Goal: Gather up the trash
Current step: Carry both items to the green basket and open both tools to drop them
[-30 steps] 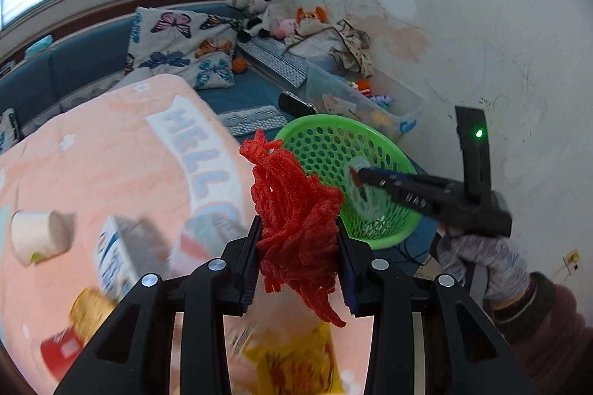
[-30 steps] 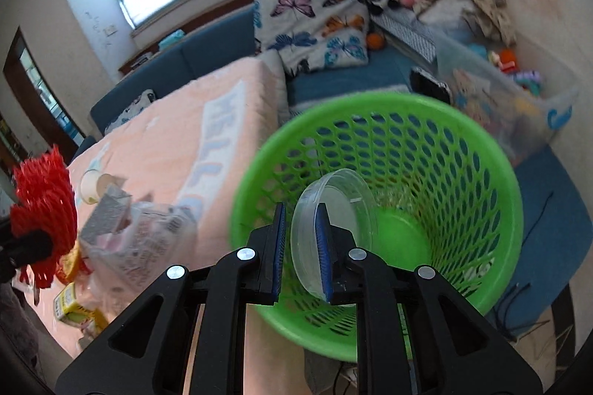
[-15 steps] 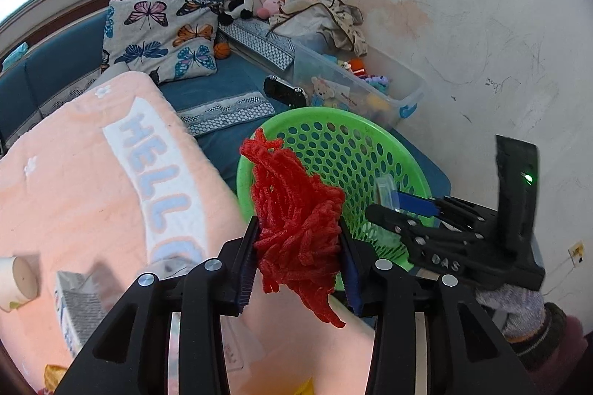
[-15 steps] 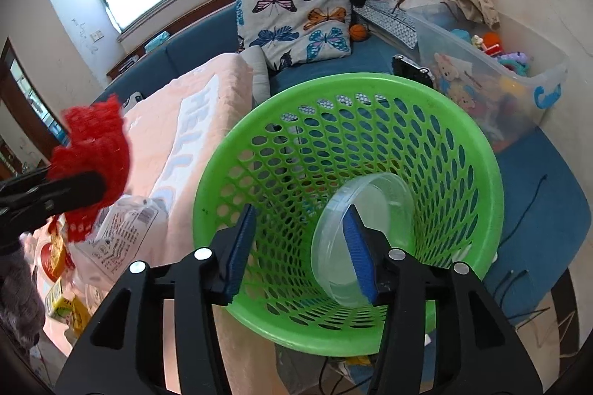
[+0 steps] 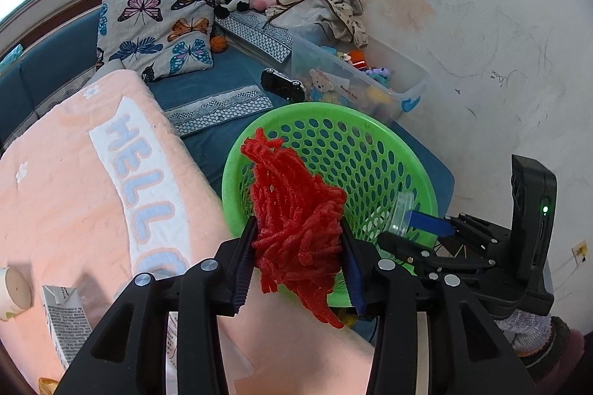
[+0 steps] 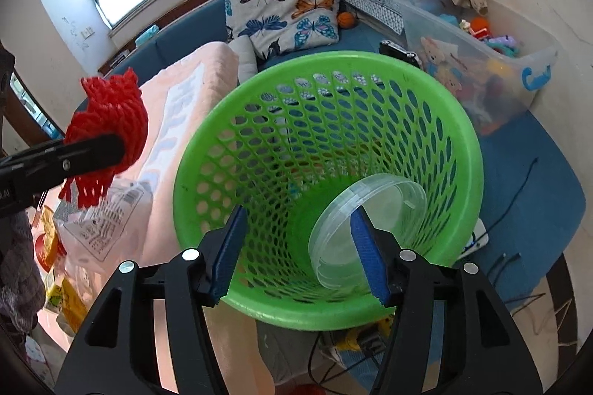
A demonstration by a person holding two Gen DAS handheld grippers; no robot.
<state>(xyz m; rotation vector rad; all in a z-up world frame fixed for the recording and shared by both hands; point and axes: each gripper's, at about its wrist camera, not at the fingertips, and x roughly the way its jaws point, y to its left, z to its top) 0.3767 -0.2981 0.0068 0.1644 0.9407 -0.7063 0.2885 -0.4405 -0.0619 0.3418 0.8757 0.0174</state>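
Though spread wide over the mouth of the green basket [image 6: 333, 57], gripping nothing with the right gripper [image 6: 298, 213]. Jaws just been opening. Clear dish [image 6: 389, 206] tilted on edge inside the basket, lying across the right-hand finger and not between the pads. Cannot tell whether touching that pad.

Clamped tight on the red mesh wad [image 5: 285, 180] with the left gripper [image 5: 296, 222], held at the near rim of the basket. Upper part of the wad over the opening, loose strands dangling below the pads.

Edges and room:
- Basket standing just off the edge of the pink blanket [image 5: 74, 191], near rim close against it.
- Hemmed in beyond by the clear toy bin [image 5: 370, 91] just past the far rim, and by the marked white wall [image 5: 500, 61] to the right.
- Open room straight down into the basket.
- Little room between the two grippers, side by side at the rim.

Counted:
- one basket
- one dish
- one mesh wad
- two grippers
- on the blanket, one paper cup [image 5: 15, 287], one carton [image 5: 65, 317] and one printed plastic bag [image 6: 107, 220]
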